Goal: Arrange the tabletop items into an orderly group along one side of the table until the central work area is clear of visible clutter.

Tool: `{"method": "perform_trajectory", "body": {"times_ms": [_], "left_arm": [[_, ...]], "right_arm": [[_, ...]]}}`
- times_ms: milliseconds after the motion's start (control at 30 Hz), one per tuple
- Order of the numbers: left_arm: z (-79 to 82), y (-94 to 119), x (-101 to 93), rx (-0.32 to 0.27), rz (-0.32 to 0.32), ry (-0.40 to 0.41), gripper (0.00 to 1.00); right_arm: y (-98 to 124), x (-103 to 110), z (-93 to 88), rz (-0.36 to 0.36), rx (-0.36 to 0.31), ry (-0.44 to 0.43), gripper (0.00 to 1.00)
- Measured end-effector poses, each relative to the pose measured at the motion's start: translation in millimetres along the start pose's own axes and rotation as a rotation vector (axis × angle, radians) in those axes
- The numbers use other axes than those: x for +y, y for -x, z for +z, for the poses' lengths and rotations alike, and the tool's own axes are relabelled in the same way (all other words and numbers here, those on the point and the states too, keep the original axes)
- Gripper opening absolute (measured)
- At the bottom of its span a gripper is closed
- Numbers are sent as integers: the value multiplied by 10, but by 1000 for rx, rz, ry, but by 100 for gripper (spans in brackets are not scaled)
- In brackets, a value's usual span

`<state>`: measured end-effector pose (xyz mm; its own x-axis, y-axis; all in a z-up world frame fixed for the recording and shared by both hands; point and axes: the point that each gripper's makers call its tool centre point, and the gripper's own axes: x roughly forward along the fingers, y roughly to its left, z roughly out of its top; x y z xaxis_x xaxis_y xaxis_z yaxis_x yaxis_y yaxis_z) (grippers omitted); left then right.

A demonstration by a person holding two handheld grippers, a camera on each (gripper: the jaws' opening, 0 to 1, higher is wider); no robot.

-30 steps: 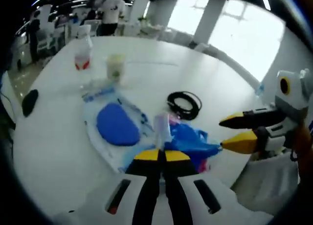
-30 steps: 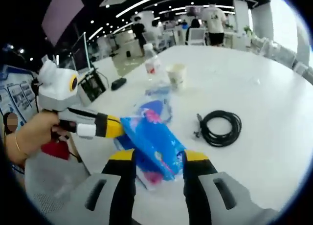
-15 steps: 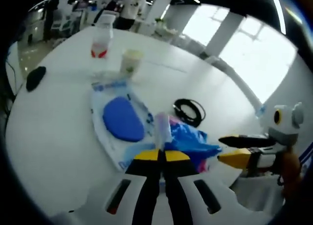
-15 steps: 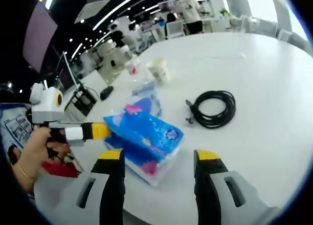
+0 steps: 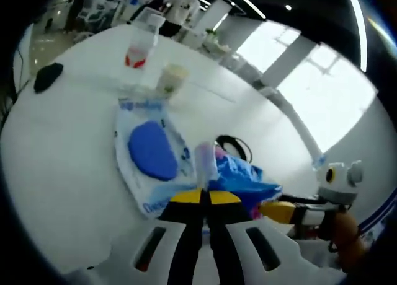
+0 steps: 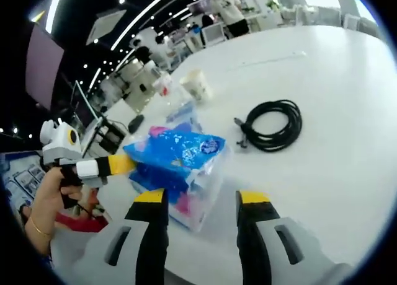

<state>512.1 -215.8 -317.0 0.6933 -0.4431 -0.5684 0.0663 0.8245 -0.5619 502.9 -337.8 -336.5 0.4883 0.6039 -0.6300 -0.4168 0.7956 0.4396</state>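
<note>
A blue tissue pack [image 6: 177, 153] lies near the table's [image 6: 335, 111] front edge, its left end pulled up and tilted. My left gripper [image 6: 124, 165], held by a hand, is shut on that end. In the left gripper view its jaws [image 5: 205, 197] pinch the pack's [image 5: 239, 176] wrapper. My right gripper [image 6: 201, 198] stands open just short of the pack, touching nothing, and also shows as yellow tips [image 5: 276, 209] at the right of the left gripper view. A white-and-blue flat package [image 5: 149, 152] lies behind the pack.
A coiled black cable [image 6: 273, 124] lies right of the pack. Farther back stand a paper cup [image 5: 172, 80] and a plastic bottle [image 5: 141, 46], with a black mouse [image 5: 48, 76] near the far left edge. People and desks fill the room behind.
My right gripper, which flanked the pack a second ago, has drawn back from it. The left gripper has tipped the pack's end upward. Both cameras have shifted.
</note>
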Motion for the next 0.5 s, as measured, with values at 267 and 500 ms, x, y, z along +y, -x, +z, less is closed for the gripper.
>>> {"method": "perform_trajectory", "body": {"times_ms": [267, 500], "left_arm": [[-32, -10, -39, 16, -7, -27, 0], [-60, -13, -67, 31, -8, -80, 0]], "right_arm": [[-14, -43, -11, -10, 13, 19, 21], [2, -58, 23, -6, 9, -1, 15]]}}
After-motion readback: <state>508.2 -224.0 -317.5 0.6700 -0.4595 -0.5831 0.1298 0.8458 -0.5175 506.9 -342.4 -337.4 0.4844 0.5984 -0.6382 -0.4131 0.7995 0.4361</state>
